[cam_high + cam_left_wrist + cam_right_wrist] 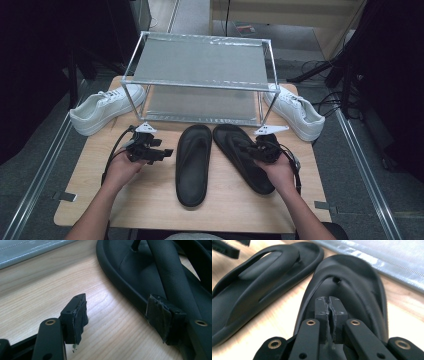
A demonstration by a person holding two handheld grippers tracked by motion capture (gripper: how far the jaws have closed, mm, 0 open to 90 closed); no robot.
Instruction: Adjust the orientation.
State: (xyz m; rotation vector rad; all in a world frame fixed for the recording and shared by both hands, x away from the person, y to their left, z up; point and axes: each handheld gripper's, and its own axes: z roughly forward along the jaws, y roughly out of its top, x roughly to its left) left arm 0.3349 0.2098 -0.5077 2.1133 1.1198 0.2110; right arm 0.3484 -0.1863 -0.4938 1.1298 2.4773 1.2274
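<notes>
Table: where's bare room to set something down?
Free: near edge of the table in front of the left flip-flop; left strip under the white sneaker. Crowded: centre with the right flip-flop, and the back by the rack.

Table (150, 200): your two sandals lie side by side at its middle.
Left sandal (193, 162): just right of your left hand-held gripper (167, 152).
Right sandal (245, 157): under your right hand-held gripper (246, 147).
Rack (200, 80): behind both sandals.
Shoes: left shoe (105, 107) and right shoe (295, 112) flank the rack.
</notes>
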